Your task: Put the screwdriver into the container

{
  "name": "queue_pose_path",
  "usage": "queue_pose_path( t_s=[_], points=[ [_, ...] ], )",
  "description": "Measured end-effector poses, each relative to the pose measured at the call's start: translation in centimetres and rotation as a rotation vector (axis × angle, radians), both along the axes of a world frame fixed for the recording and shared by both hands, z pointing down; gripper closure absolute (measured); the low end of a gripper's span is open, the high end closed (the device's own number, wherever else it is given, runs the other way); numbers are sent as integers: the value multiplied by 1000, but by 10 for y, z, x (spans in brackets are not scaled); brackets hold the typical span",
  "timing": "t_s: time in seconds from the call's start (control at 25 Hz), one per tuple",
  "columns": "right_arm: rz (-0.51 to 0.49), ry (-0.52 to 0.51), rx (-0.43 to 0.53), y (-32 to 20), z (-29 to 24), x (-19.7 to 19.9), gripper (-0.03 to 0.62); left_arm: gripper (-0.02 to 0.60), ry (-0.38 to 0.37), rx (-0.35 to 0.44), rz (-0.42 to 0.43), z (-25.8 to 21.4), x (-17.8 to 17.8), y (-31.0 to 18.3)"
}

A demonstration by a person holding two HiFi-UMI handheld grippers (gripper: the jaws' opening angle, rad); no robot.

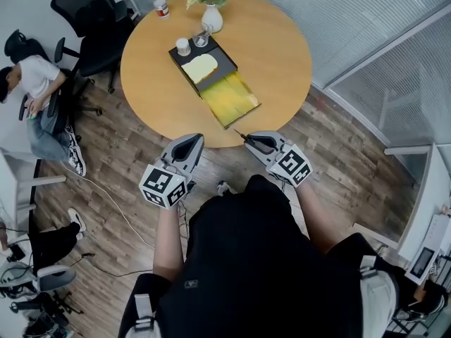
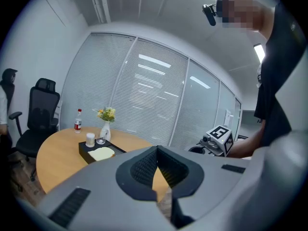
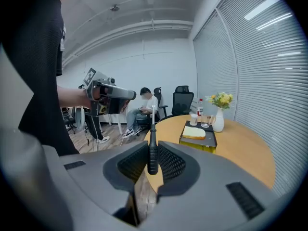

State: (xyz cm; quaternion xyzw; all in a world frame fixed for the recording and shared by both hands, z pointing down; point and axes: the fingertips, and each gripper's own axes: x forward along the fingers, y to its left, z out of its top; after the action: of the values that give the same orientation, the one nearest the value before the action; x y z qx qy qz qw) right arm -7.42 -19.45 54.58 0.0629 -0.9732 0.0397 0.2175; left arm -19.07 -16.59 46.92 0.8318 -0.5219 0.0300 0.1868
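A screwdriver (image 3: pixel 152 150) with a black handle and thin metal shaft stands upright between the jaws of my right gripper (image 3: pixel 152 163), which is shut on it. In the head view the right gripper (image 1: pixel 249 141) hovers just off the near edge of the round wooden table (image 1: pixel 282 55), with the screwdriver (image 1: pixel 241 136) tip pointing at the table. The container (image 1: pixel 214 82) is a black tray with a yellow section; it lies mid-table, well ahead of both grippers, and shows in both gripper views (image 3: pixel 198 139) (image 2: pixel 98 152). My left gripper (image 1: pixel 190 144) (image 2: pixel 157 153) is shut and empty, beside the right one.
A white cup (image 1: pixel 182 46) and a glass (image 1: pixel 201 39) stand at the tray's far end. Beyond are a vase of flowers (image 1: pixel 211 9) and a bottle (image 1: pixel 161 4). Office chairs (image 1: pixel 88 16) and a seated person (image 1: pixel 39 97) are at left. Blinds-covered glass walls (image 1: pixel 366 20) run at right.
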Motion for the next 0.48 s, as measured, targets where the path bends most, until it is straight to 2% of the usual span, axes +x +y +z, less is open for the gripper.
queue_pose_path(
  t_s=[0.36,0.48],
  points=[
    [-162,15,-12,-45,12,-31,540,578,15,-53,-224,18,-43,-5],
    [-227,26,-11,-67,17,-35,540,578,-8,-57,-281,14,-46,-22]
  ],
)
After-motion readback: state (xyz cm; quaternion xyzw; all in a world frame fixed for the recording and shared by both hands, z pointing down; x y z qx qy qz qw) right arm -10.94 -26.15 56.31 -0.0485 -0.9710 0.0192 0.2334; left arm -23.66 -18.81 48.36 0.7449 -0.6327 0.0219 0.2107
